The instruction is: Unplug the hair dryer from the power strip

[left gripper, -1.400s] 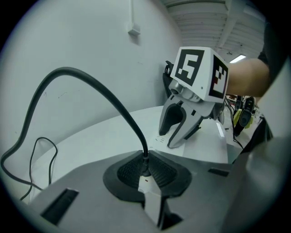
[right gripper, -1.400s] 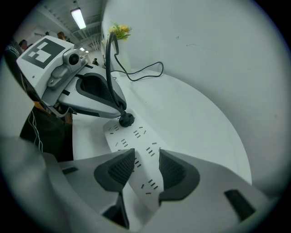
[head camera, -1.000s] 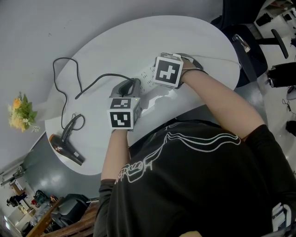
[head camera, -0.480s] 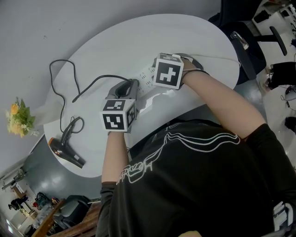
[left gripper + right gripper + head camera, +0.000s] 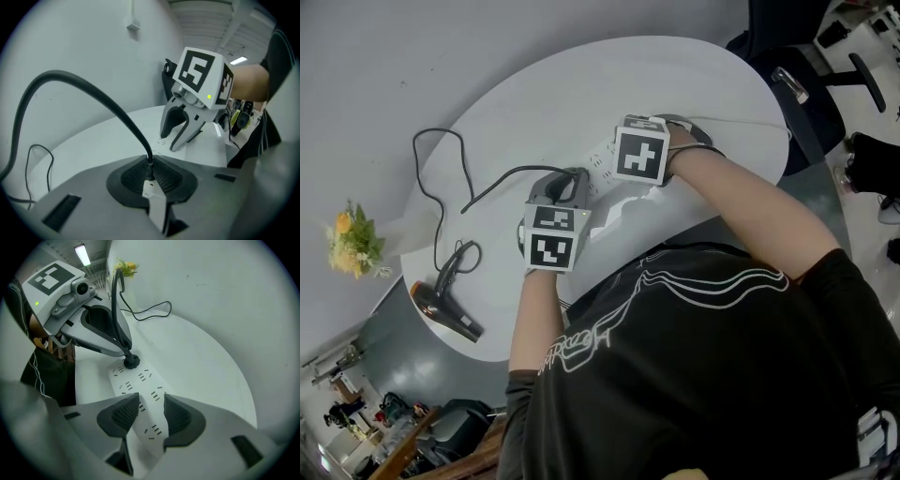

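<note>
A black hair dryer (image 5: 441, 302) lies at the left end of the white table (image 5: 675, 75). Its black cord (image 5: 441, 178) loops away and runs to my left gripper (image 5: 150, 176), which is shut on the black plug (image 5: 149, 172). In the right gripper view the plug (image 5: 131, 361) sits at the far end of the white power strip (image 5: 140, 394), with the left jaws around it. My right gripper (image 5: 147, 416) points steeply down and is shut on the strip, one pad on each long side. In the head view the strip (image 5: 602, 150) lies between the two marker cubes.
A bunch of yellow flowers (image 5: 352, 242) stands past the table's left edge. A dark office chair (image 5: 797, 84) is at the upper right. The strip's thin white lead (image 5: 750, 120) runs off to the right. The person's body is close against the table's near edge.
The left gripper has rolled a little about its own axis, so its cube shows a different face; it stays on the plug. The right gripper has not moved.
</note>
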`<state>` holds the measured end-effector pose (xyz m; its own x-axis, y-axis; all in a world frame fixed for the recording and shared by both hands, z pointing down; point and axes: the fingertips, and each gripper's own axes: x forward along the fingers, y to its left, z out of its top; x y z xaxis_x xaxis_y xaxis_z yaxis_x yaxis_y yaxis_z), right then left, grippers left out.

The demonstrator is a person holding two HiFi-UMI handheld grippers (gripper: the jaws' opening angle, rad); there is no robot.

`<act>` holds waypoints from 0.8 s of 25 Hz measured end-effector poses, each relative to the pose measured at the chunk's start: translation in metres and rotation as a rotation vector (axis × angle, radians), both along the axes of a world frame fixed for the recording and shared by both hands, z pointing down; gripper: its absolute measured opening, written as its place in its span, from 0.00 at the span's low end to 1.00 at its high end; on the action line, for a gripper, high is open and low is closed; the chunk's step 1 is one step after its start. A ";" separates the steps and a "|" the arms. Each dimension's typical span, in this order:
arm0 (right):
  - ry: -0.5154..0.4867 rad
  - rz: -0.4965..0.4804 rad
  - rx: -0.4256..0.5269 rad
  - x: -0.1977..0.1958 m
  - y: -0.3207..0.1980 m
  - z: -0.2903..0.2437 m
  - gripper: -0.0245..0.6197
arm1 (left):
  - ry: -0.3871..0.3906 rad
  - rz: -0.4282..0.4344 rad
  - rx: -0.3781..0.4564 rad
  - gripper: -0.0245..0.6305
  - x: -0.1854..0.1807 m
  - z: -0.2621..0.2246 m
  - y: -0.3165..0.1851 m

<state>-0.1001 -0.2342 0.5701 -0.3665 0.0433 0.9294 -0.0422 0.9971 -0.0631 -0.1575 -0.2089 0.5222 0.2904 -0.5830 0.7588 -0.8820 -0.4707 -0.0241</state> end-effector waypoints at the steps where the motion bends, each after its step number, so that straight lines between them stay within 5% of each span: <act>1: 0.003 -0.004 -0.002 0.000 0.000 0.000 0.27 | 0.038 -0.018 -0.016 0.10 -0.001 0.000 0.000; 6: -0.021 0.005 0.001 -0.001 -0.002 -0.001 0.27 | 0.296 -0.151 -0.094 0.10 -0.008 -0.001 -0.006; 10: -0.027 0.012 0.005 -0.004 -0.002 -0.001 0.27 | 0.093 -0.052 -0.039 0.10 -0.006 -0.002 -0.004; 14: -0.020 0.005 0.006 -0.003 0.000 -0.001 0.27 | 0.018 -0.002 -0.022 0.10 -0.003 -0.001 0.001; 17: -0.009 -0.001 0.005 -0.003 0.000 -0.001 0.27 | 0.037 -0.010 -0.040 0.10 -0.003 -0.001 0.001; 20: -0.010 -0.007 0.004 -0.003 -0.001 -0.002 0.27 | 0.167 -0.078 -0.074 0.10 -0.006 -0.002 -0.002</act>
<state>-0.1031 -0.2347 0.5686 -0.3750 0.0427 0.9260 -0.0344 0.9976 -0.0599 -0.1630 -0.2106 0.5200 0.3725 -0.5528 0.7454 -0.9045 -0.3961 0.1583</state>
